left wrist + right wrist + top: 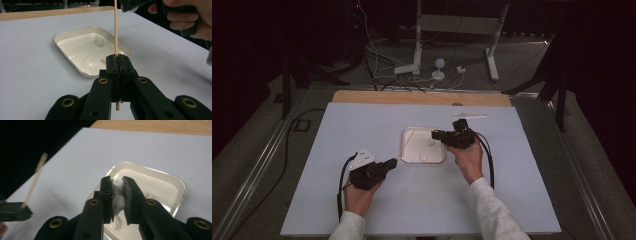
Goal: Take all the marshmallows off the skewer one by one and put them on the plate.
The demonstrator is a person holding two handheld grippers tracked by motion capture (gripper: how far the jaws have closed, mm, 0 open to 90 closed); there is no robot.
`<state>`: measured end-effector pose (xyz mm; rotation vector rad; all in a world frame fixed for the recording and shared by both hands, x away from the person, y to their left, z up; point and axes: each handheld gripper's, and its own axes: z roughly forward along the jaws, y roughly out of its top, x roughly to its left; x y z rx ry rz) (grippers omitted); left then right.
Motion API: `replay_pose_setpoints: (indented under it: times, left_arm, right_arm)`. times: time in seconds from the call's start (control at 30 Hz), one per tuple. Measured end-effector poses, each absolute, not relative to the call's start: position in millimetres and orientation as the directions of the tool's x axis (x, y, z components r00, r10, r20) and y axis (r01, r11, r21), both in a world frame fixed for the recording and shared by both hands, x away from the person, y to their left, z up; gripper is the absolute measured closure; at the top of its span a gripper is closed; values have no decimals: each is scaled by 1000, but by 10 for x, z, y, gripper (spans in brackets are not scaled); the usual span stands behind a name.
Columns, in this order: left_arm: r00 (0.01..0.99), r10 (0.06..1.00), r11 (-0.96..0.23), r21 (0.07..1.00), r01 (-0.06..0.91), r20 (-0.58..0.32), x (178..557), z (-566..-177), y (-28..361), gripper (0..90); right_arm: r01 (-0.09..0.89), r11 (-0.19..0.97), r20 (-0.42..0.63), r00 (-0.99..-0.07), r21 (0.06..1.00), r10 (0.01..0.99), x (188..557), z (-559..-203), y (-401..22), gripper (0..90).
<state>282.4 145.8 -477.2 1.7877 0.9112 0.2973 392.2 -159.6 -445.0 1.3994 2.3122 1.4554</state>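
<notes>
A shallow white tray (409,150) sits in the middle of the pale table. My left gripper (393,162) is just left of it, shut on a thin wooden skewer (115,30) that stands upright between the jaws (117,58). My right gripper (434,135) hovers over the tray's right side, shut on a soft white lump (118,197) squeezed between its jaws (117,181). Two more white lumps (99,41) (105,59) lie in the tray (60,37). In the right gripper view the skewer (35,182) rises at the far left, apart from the held lump.
A pale stick (469,116) lies on the table behind the right gripper. A wooden strip (422,97) runs along the table's far edge. Beyond it stand a white frame (457,25) and cables (382,65) on the floor.
</notes>
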Motion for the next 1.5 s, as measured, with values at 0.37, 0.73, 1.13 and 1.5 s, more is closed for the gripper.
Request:
replay_pose_setpoints:
  times: [0.37,0.73,1.13,1.5]
  left_arm:
    - [679,701,-153,884,441,-218,2817,-4774,1462,899]
    - [659,713,-126,882,455,-238,2828,-4773,1463,898]
    - [633,728,-82,884,460,-262,2875,-4660,1444,897]
    - [634,729,-76,890,450,-258,2914,-4536,1360,897]
  right_arm:
    - [671,182,336,-564,718,754,3969,-4678,-1574,756]
    - [628,137,312,-549,766,775,3891,-4712,-1575,91]
    - [561,155,287,-618,813,732,3671,-4579,-1818,0]
    - [514,174,251,-652,840,716,3471,-4518,-1958,0]
